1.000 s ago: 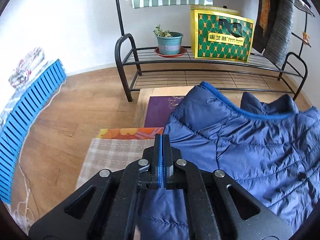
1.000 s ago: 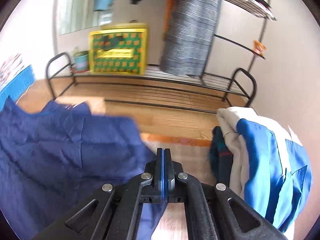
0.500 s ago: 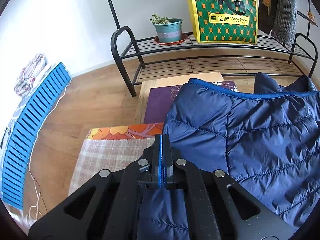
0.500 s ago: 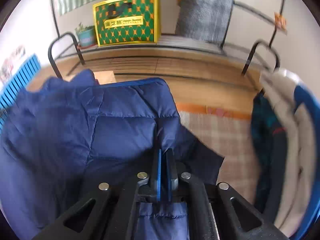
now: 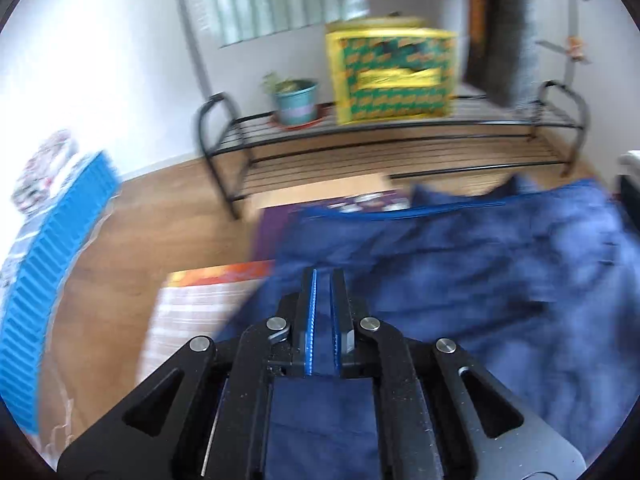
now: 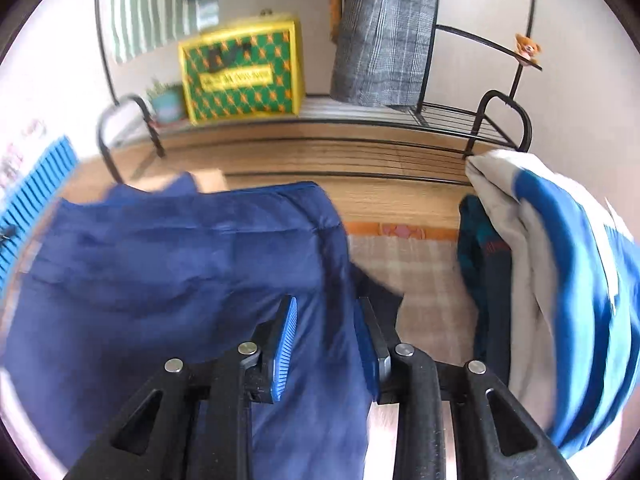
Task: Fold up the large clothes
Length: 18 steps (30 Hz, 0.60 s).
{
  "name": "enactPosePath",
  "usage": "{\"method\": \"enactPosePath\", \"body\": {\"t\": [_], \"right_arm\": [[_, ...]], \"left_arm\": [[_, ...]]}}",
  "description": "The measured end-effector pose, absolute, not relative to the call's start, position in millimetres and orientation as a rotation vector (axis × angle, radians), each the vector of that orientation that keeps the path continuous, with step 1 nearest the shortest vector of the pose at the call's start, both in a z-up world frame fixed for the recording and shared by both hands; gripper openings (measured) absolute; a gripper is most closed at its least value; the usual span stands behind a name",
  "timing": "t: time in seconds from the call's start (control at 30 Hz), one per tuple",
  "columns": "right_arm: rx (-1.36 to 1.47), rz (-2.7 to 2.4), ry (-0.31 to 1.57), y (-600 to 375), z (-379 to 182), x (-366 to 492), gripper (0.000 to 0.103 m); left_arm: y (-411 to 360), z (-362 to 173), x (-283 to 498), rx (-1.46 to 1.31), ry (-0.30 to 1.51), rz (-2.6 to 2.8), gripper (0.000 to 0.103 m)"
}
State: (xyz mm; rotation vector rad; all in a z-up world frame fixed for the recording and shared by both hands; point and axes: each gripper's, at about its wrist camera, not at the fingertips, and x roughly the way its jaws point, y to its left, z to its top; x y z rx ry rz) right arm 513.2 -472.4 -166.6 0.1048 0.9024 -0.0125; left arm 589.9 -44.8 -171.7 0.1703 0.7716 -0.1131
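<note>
A navy quilted puffer jacket point(image 5: 480, 264) lies spread over the low table, folded over itself. It fills the left half of the right wrist view point(image 6: 168, 264). My left gripper point(image 5: 322, 280) stands a small gap apart with jacket fabric between its blue pads; the view is blurred. My right gripper point(image 6: 326, 308) is open, its jaws wide apart over the jacket's right edge, holding nothing.
A checked cloth point(image 6: 416, 268) and an orange patterned mat point(image 5: 224, 276) cover the table. A pile of white, blue and dark clothes point(image 6: 552, 272) lies at the right. A black metal rack point(image 5: 360, 136) holds a plant pot point(image 5: 296, 100) and a yellow-green bag point(image 5: 390, 76). A blue crate point(image 5: 48, 264) stands at left.
My right gripper has opened and let go of the jacket. My left gripper's jaws have parted slightly. Both views have tilted up and the jacket now lies flatter.
</note>
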Motion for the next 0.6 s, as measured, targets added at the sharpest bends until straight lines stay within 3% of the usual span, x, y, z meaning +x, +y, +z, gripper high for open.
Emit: {"method": "enactPosePath", "body": {"t": [0.27, 0.37, 0.53, 0.57, 0.6], "right_arm": [[0.011, 0.112, 0.962, -413.2, -190.9, 436.5, 0.031], [-0.037, 0.112, 1.038, -402.1, -220.4, 429.2, 0.031], [0.048, 0.101, 1.004, -411.6, -217.2, 417.8, 0.031], [0.114, 0.092, 0.986, -420.3, -212.6, 411.5, 0.037], [0.172, 0.077, 0.966, -427.4, -210.2, 401.8, 0.050]], "left_arm": [[-178.3, -223.9, 571.4, 0.205, 0.906, -0.371, 0.011], [-195.0, -260.9, 574.5, 0.253, 0.953, -0.359, 0.011], [-183.7, -248.0, 569.7, 0.225, 0.916, -0.318, 0.011], [-174.7, -237.7, 562.8, 0.190, 0.893, -0.305, 0.011], [-168.9, -230.0, 553.5, 0.164, 0.876, -0.304, 0.011]]}}
